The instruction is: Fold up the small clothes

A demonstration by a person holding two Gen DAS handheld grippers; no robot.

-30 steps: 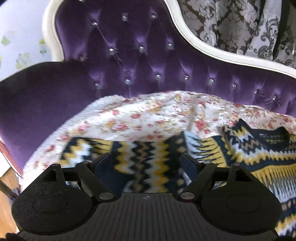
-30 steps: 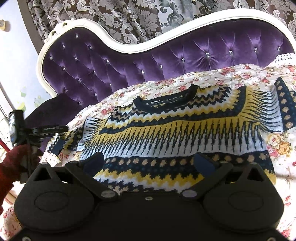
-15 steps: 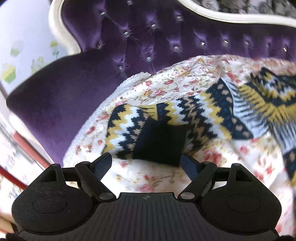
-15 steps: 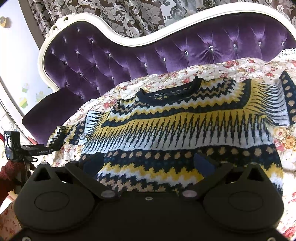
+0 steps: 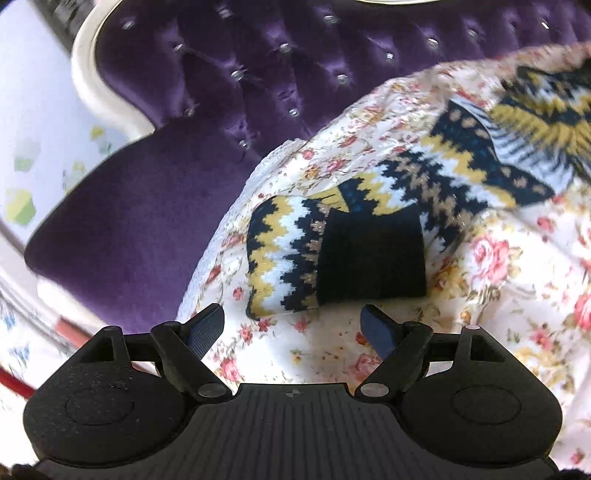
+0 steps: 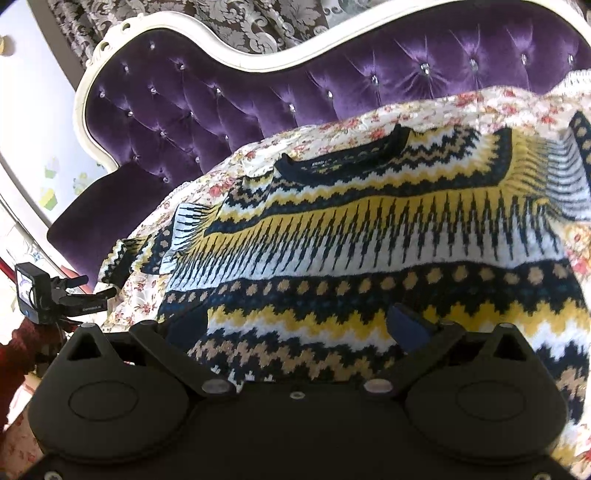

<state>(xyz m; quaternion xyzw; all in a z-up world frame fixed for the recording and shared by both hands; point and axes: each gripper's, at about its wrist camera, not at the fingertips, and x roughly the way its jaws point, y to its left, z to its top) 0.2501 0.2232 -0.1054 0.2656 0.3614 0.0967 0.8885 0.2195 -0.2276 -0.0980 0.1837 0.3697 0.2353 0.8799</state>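
Note:
A knitted sweater [image 6: 369, 229] in navy, yellow and white zigzags lies spread flat on a floral sheet [image 6: 332, 129], neck toward the sofa back. Its left sleeve [image 5: 406, 184] ends in a doubled-over tip with the navy cuff [image 5: 369, 254] lying on top. My left gripper [image 5: 291, 326] is open just short of that cuff, with only sheet between its fingers. In the right wrist view it shows as the left gripper [image 6: 74, 295] at the sheet's left edge. My right gripper [image 6: 295, 325] is open, its fingers low over the sweater's hem band.
A purple tufted sofa back [image 6: 207, 99] with a white frame rises behind the sheet, and a purple armrest [image 5: 129, 221] lies to the left. Patterned curtains [image 6: 184, 14] hang behind. A red sleeve [image 6: 18, 350] of the person shows at the lower left.
The left gripper has rolled and dropped toward the sleeve's end, which now lies ahead of the fingers with the cuff doubled over. The right gripper has barely moved.

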